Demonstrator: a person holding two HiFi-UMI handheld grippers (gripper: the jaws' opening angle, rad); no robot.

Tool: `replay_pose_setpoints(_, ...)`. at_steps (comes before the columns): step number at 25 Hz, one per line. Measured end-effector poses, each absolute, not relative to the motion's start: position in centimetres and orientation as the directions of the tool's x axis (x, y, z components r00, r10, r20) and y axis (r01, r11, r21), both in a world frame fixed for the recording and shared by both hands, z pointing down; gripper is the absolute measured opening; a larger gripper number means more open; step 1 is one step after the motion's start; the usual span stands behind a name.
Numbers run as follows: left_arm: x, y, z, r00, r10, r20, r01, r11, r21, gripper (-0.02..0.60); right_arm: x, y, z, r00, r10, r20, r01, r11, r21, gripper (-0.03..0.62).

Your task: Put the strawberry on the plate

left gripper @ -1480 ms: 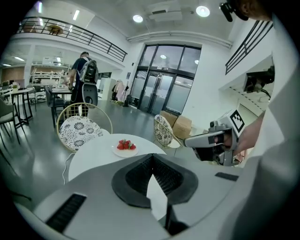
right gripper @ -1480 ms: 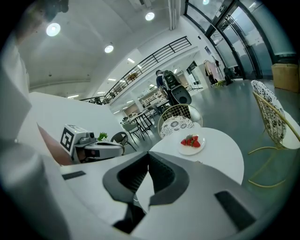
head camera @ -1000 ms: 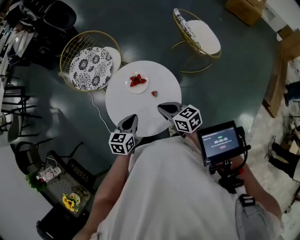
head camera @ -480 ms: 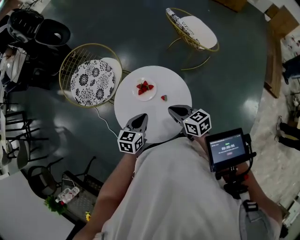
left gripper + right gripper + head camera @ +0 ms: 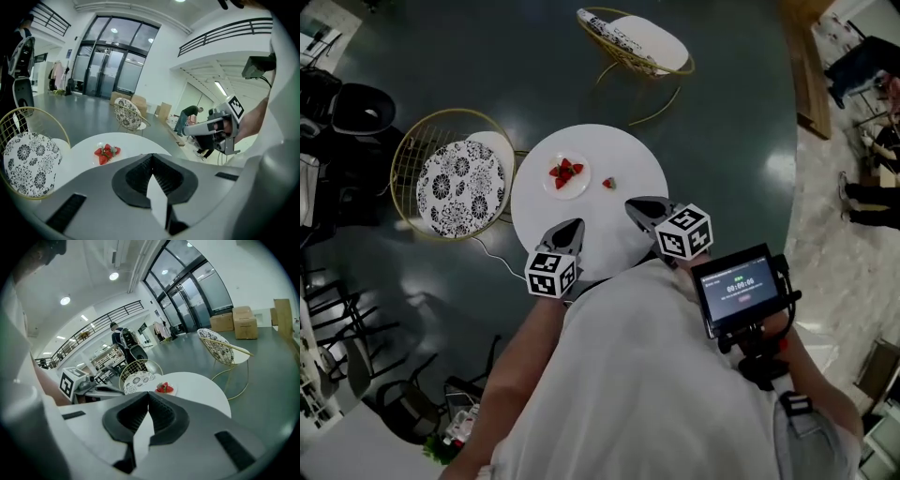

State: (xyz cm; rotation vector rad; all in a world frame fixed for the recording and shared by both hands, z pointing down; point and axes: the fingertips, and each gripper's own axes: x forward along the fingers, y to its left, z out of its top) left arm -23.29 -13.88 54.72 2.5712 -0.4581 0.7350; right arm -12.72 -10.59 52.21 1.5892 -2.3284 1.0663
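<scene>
Glossy dark floor (image 5: 727,122), gold wire chairs (image 5: 431,150)

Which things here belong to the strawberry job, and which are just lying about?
Job: loose red strawberry, small white plate holding strawberries, round white table, left gripper, right gripper.
Lying about: gold wire chair with floral cushion, second gold wire chair, black monitor.

Head view dim; gripper views bright under ceiling lamps (image 5: 65,300), strong fisheye bending, black corners.

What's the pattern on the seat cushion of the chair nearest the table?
Black-and-white floral cushion; the head view shows it best.
</scene>
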Motion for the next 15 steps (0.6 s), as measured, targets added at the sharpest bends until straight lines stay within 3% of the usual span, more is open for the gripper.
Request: replay_pose_setpoints(15,-18.7,-13.5,56.9,0.765,-0.153,0.626,-0.4,-0.875,0.274,0.006,-9.0,-9.9,54.2,-0.449,-0.752,0.482,-0.827,0.147,-0.542,0.008)
